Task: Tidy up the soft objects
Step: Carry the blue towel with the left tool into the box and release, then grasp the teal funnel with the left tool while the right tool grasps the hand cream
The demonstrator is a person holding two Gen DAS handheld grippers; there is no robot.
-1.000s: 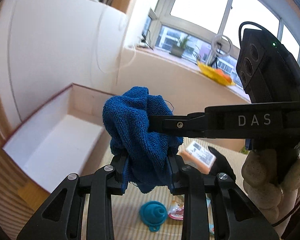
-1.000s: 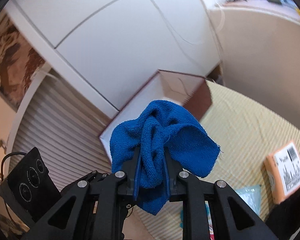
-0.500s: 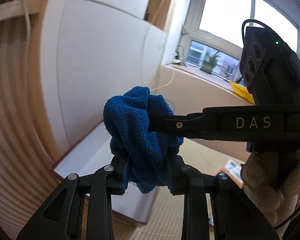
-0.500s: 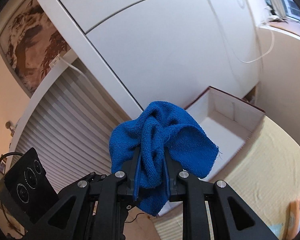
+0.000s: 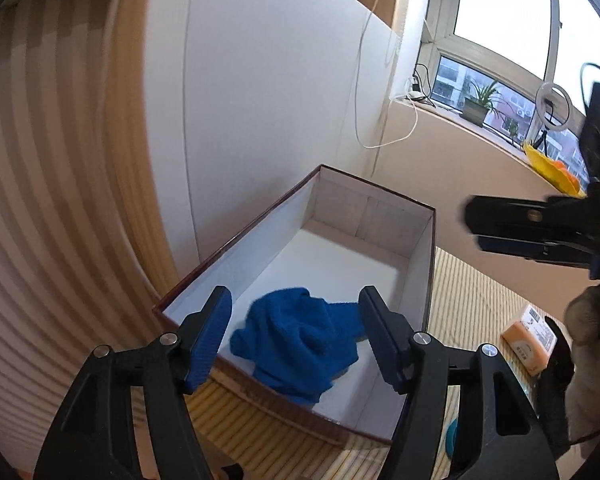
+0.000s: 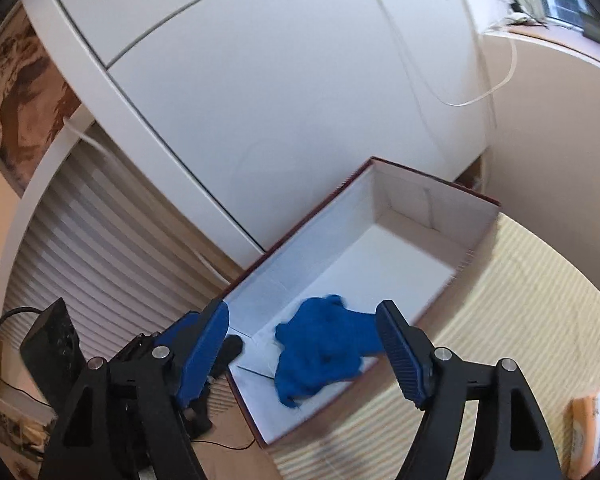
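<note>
A crumpled blue towel (image 5: pixel 300 340) lies in the near end of an open box (image 5: pixel 364 216) with white inside walls and a dark red rim; the towel (image 6: pixel 320 356) and the box (image 6: pixel 432 204) also show in the right wrist view. My left gripper (image 5: pixel 296 336) is open and empty above the box's near end. My right gripper (image 6: pixel 304 352) is open and empty above the towel. The right gripper also shows from the side in the left wrist view (image 5: pixel 484 228), at the right, beyond the box.
The box stands on a striped yellow mat (image 5: pixel 476 296) against a white cabinet wall (image 5: pixel 268 112). An orange packet with a label (image 5: pixel 530 336) lies on the mat to the right. A teal object (image 5: pixel 452 436) peeks out at the bottom right. A windowsill with a plant (image 5: pixel 476 108) is behind.
Both grippers were shut on the blue towel, held up in the air. Now both are open and the towel lies in the box. The right gripper has pulled away to the right.
</note>
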